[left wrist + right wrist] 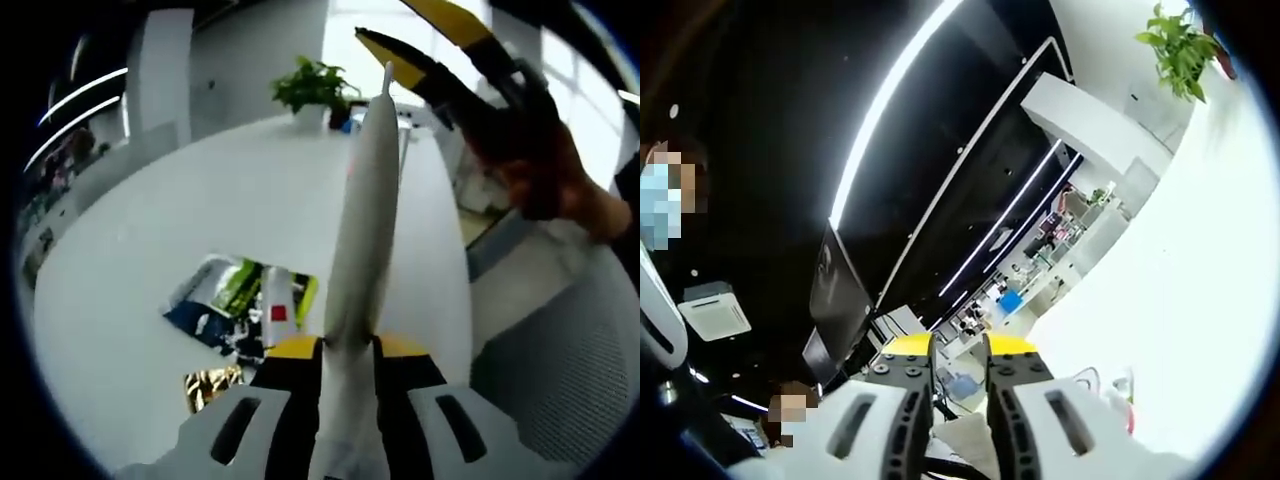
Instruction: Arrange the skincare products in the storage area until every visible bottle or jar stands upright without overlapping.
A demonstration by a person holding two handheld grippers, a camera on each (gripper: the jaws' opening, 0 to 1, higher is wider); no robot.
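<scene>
The white table [180, 230] bears a heap of packets [235, 305] near the left gripper [348, 352], which clamps a tall white tube [362, 220] lifted clear, probably to stand it upright. The right gripper [958, 345], jaws narrow with nothing visible between, tilts toward the ceiling; in the left view it waits at far right [420, 45], likely to steady the tube.

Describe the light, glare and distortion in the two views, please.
Left gripper view: bright window glare behind the potted plant washes out the white table; the white tube held in the left gripper looks stretched. Right gripper view: tilted, dark ceiling with curved light strips, overexposed table.
</scene>
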